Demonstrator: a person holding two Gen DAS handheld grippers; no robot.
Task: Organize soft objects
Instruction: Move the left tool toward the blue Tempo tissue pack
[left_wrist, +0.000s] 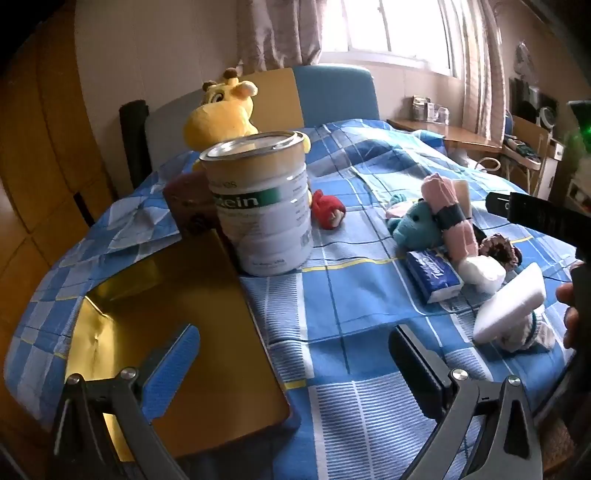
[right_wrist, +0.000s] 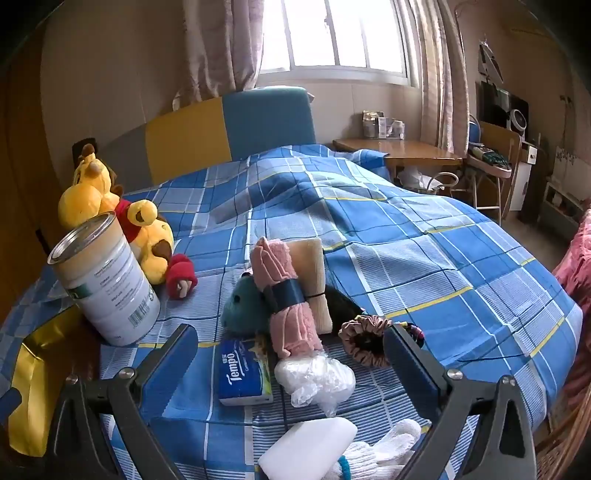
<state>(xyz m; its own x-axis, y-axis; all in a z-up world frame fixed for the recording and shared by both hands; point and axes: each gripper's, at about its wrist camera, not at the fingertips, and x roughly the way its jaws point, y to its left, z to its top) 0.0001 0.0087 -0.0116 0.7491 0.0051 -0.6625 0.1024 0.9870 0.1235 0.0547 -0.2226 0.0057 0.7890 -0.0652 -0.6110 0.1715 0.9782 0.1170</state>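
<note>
Both claws spread wide, empty | left gripper (left_wrist: 295, 369) over gold box (left_wrist: 177, 314); right gripper (right_wrist: 291, 373) above soft pile: tissue pack (right_wrist: 243, 373), pink roll (right_wrist: 288, 295) | advice: pinch one item centrally, lift clear of neighbours

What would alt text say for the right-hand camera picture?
Two open fingers frame soft things on a blue checked bedspread: a tissue pack, a pink rolled towel, a teal plush toy and a white sponge. A tall tin and yellow plush toys sit left.
</note>
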